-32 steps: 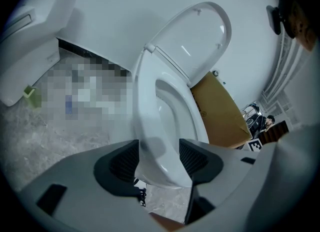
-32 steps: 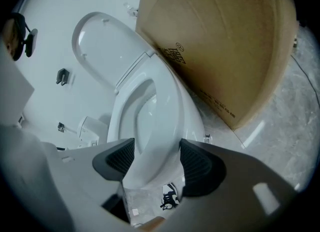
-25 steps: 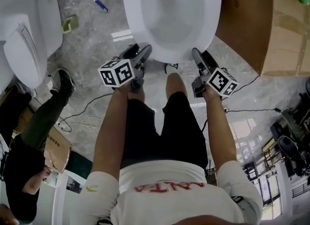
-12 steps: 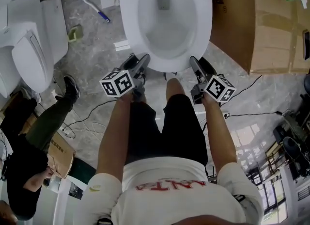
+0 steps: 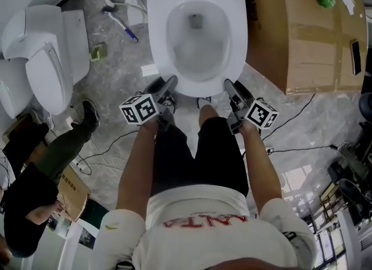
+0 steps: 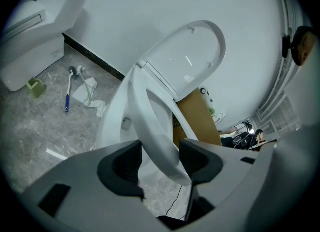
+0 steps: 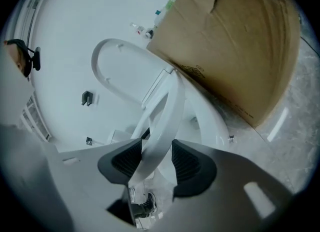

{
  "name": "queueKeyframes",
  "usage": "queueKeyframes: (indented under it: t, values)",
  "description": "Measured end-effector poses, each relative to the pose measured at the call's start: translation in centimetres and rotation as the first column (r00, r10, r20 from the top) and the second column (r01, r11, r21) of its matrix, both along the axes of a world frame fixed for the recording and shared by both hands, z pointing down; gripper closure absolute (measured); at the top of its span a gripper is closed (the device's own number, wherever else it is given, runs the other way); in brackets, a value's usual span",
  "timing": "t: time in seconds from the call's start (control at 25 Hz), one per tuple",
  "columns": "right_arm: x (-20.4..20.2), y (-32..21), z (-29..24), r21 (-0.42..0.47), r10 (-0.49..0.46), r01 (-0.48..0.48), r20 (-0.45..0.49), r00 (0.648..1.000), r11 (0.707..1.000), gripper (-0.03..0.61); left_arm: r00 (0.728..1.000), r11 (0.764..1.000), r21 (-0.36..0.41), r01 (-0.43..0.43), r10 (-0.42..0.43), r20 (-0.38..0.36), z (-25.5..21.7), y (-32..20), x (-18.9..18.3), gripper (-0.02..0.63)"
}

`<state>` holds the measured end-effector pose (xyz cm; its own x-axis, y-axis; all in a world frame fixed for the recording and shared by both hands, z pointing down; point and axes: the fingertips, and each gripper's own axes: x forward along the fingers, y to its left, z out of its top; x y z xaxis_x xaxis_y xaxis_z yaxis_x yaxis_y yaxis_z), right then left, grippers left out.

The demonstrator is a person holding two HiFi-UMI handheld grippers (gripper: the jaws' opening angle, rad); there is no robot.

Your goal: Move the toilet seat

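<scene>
The white toilet seat (image 5: 158, 42) rings the open bowl (image 5: 196, 59) at the top of the head view, and the lid (image 6: 187, 56) stands up against the wall. My left gripper (image 5: 172, 80) grips the seat's front left rim. My right gripper (image 5: 228, 84) grips the front right rim. In the left gripper view the seat (image 6: 150, 111) runs between the pads of the left gripper (image 6: 159, 158) and hangs above the bowl. The right gripper (image 7: 156, 158) has just been closing its jaws and now pinches the seat (image 7: 167, 116).
A second white toilet (image 5: 40, 59) stands at the left. A large cardboard box (image 5: 308, 36) sits right of the bowl. A blue-handled brush (image 5: 125, 27) and cables (image 5: 110, 135) lie on the marble floor. A person in dark clothes (image 5: 46, 164) stands at the lower left.
Both grippers have risen together at the seat's front rim, and the seat's front has come up off the bowl. The head view now takes in more of the toilet's back.
</scene>
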<state>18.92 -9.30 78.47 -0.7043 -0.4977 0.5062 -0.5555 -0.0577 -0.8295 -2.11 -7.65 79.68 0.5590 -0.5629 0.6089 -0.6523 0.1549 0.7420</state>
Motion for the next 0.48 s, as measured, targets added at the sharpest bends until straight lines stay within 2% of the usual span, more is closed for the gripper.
queueKeyframes:
  t: [0.2,0.36,0.48]
  values:
    - [0.3,-1.3,-2.7,0.030,-0.027,0.025,0.062,0.998,0.999,0.390,0.999,0.999,0.033,0.029,-0.028,-0.026,-2.7,-1.4,-0.1,0.374]
    - [0.0,-2.0,-5.1,0.018,-0.050,0.049,0.062,0.997,0.999,0.385,0.994,0.992,0.056,0.109,-0.107,-0.034,-4.7,-1.9,-1.0,0.374]
    - [-0.3,-3.0,-7.8,0.010,-0.033,0.032,0.116,0.993,0.999,0.383,0.979,0.981,0.064,0.185,-0.179,-0.095,-7.8,-3.0,-0.8,0.376]
